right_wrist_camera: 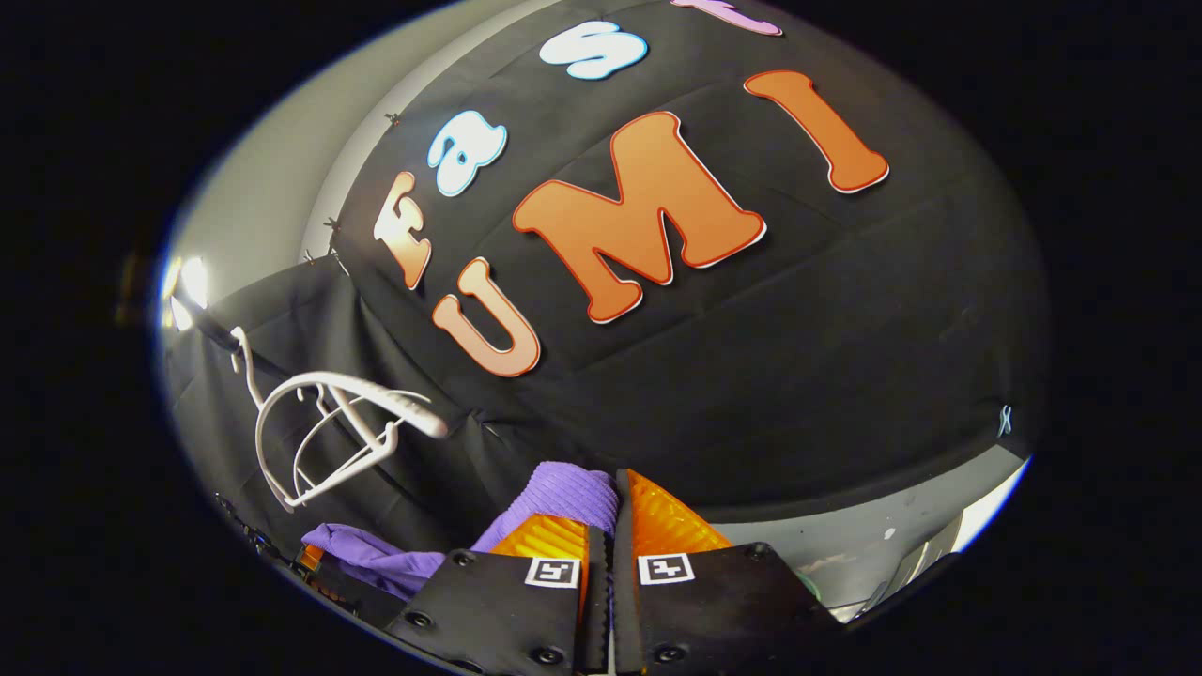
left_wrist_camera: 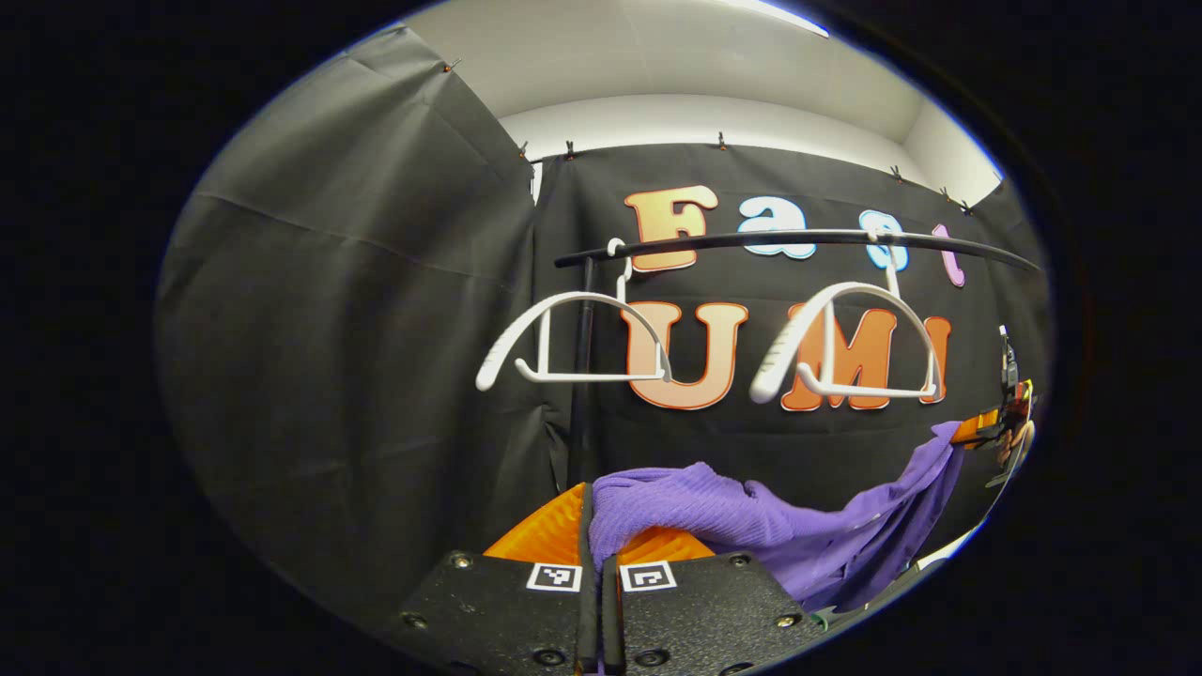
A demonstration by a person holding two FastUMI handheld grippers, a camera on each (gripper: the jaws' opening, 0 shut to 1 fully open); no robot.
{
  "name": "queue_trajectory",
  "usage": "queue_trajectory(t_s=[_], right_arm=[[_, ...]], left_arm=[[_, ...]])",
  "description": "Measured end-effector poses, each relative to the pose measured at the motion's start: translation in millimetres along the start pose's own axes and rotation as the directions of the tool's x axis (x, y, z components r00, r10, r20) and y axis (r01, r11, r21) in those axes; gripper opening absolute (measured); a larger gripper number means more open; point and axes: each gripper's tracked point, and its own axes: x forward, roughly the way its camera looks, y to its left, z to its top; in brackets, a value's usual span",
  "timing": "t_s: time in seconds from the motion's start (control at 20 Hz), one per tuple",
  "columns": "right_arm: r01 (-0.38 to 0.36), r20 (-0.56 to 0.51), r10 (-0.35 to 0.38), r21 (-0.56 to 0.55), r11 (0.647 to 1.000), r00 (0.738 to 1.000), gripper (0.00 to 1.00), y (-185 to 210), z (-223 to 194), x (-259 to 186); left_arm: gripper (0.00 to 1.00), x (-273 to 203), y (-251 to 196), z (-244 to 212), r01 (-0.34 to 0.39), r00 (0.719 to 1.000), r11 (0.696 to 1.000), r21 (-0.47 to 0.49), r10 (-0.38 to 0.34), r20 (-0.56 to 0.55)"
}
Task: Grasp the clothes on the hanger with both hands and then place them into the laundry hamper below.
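Left gripper view. One left tool (left_wrist_camera: 598, 540), orange fingers nearly closed, pinching one purple garment (left_wrist_camera: 751, 526) between them; the cloth bunches over the right finger and runs off to the right. There the garment's far end meets a second tool, the right tool (left_wrist_camera: 981, 430), seen small at the edge with part of a hand behind it; its fingers appear to grip the cloth, though the detail is too small to be sure. The garment hangs slack between the two tools, below the hangers and touching neither. Two white hangers (left_wrist_camera: 573, 343), both bare, hang from one dark rail (left_wrist_camera: 798, 242), well apart from each other. One dark upright pole (left_wrist_camera: 582, 376) stands under the rail's left end.

Right gripper view. One right tool, orange fingers drawn narrow with purple cloth clamped between them; a ribbed fold of the garment (right_wrist_camera: 568, 493) rises just left of the fingertips. The garment trails down and left to a second bunch at the lower left edge. Two white hangers (right_wrist_camera: 329, 432), overlapping in line of sight, hang at left. A pale strip at lower right cannot be identified.
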Motion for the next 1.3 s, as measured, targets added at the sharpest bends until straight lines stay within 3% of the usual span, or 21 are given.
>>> queue_trajectory(t_s=[0.4, 0.6, 0.9, 1.05, 1.3], right_arm=[[-0.016, -0.032, 0.014, -0.075, 0.997, 0.999, 0.10, 13.0, -75.7, -36.3], [0.010, -0.089, -0.020, -0.111, 0.994, 0.996, 0.10, -0.4, -115.2, -48.9], [0.038, -0.055, -0.047, -0.151, 0.988, 0.997, 0.09, -11.9, -143.4, -58.7], [0.074, -0.030, -0.082, -0.200, 0.977, 0.996, 0.10, -20.4, -160.3, -54.3], [0.141, 0.001, -0.145, -0.217, 0.966, 0.989, 0.09, -38.9, -196.5, -42.1]], left_arm=[[0.02, -29.6, -106.6, -57.7, 0.180, 0.979, 0.981, -0.069, -0.185, -0.085], [0.02, -40.2, -162.3, -95.3, 0.258, 0.952, 0.966, -0.018, -0.258, -0.166], [0.02, -32.9, -270.3, -135.5, 0.393, 0.888, 0.915, -0.092, -0.403, -0.220], [0.02, -25.6, -311.1, -158.2, 0.422, 0.863, 0.900, -0.111, -0.436, -0.254], [0.02, -18.2, -326.4, -225.0, 0.397, 0.851, 0.911, -0.113, -0.411, -0.328]])
